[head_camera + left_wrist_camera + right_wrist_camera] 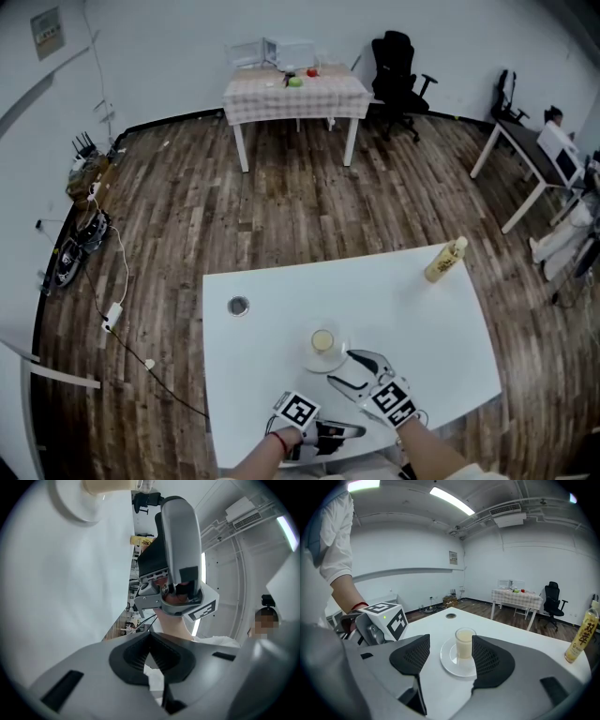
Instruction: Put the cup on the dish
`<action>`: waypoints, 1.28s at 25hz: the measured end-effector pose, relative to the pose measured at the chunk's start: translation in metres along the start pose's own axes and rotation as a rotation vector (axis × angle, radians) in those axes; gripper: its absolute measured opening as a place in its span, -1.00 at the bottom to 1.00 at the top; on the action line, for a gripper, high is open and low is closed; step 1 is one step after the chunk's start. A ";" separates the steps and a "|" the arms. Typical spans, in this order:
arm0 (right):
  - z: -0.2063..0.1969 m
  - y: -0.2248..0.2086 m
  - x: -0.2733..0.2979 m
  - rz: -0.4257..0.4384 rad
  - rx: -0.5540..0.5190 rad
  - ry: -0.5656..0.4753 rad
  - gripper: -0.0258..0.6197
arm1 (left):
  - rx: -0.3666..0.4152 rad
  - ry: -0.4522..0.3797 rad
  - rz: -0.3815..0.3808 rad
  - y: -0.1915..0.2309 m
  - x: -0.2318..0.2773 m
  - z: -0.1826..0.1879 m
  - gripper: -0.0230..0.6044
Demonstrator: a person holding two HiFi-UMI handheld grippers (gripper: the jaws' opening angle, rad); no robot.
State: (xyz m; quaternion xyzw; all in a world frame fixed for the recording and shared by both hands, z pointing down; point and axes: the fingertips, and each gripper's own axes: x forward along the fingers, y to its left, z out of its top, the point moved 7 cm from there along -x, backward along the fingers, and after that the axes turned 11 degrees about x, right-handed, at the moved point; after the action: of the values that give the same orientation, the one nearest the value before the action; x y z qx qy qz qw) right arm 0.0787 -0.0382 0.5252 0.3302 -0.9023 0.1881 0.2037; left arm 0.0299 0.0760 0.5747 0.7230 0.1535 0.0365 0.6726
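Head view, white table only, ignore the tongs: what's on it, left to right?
grommet hole → cup standing on the dish → yellow bottle

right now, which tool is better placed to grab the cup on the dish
Right. The right tool is open and looks straight at the small glass cup of pale liquid standing on the round white dish. The left tool is shut and turned sideways.
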 end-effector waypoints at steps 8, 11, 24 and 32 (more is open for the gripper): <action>0.004 0.018 -0.024 0.004 -0.024 -0.072 -0.55 | 0.038 0.011 0.017 0.000 -0.003 -0.009 -0.93; 0.007 0.020 -0.032 0.006 -0.024 -0.071 -0.75 | 0.018 0.015 0.022 -0.004 0.000 -0.011 -0.93; -0.005 0.043 -0.052 -0.010 -0.005 -0.087 -0.82 | 0.035 0.018 0.026 -0.007 -0.004 -0.024 -0.93; -0.016 0.046 -0.063 -0.002 0.011 -0.063 -0.82 | 0.031 0.014 0.039 -0.005 -0.002 -0.031 -0.93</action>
State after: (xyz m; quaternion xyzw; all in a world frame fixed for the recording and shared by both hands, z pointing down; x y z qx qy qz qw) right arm 0.0952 0.0349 0.4982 0.3379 -0.9068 0.1825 0.1737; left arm 0.0187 0.1051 0.5728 0.7358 0.1445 0.0523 0.6595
